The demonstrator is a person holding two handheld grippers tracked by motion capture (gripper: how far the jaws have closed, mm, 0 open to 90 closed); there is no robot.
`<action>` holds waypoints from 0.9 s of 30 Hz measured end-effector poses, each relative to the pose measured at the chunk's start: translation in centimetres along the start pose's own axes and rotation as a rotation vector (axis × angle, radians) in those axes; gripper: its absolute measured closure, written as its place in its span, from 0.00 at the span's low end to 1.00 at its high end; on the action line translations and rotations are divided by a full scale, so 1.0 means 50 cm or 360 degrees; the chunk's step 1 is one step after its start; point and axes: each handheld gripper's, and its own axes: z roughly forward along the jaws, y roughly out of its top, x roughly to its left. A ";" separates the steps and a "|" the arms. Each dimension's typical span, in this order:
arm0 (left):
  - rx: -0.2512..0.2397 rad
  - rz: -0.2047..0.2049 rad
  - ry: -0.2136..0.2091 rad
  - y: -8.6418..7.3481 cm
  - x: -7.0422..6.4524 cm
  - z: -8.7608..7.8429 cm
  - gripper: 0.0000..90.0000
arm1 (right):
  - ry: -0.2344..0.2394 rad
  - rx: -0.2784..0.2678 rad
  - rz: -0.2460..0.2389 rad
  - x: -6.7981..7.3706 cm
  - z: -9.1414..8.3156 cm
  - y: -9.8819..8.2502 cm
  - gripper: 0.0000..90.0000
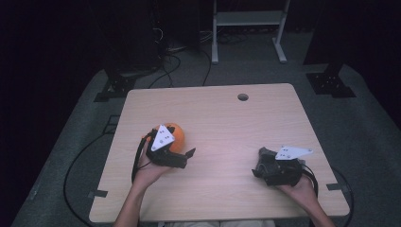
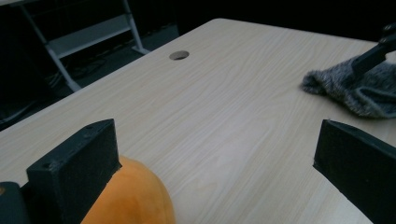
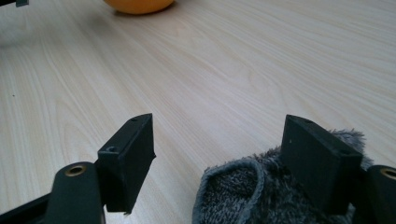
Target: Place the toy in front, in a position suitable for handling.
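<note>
We hold the left gripper (image 1: 182, 156) with jaws apart just beside the orange (image 1: 174, 137), on its near side; the right gripper (image 1: 265, 165), also apart, stands over the grey sock (image 3: 261, 196).

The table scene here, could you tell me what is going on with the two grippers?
A person holds a gripper in each hand over a wooden table. The left gripper is open, one jaw beside an orange fruit, not gripping it. The right gripper is open too, above a fuzzy grey cloth, which lies partly between its jaws. Neither thing is lifted.
</note>
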 end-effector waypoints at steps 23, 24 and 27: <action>0.0063 -0.0152 0.0306 -0.087 0.113 -0.041 0.00 | -0.0005 -0.0003 -0.0003 0.002 -0.005 -0.001 0.27; 0.0079 -0.0160 0.0320 -0.092 0.112 -0.035 0.00 | -0.0005 -0.0010 -0.0006 0.002 -0.005 -0.001 0.27; 0.0164 -0.0122 0.0351 -0.106 0.108 -0.011 0.00 | 0.0004 -0.0004 0.0001 0.001 -0.005 -0.002 0.27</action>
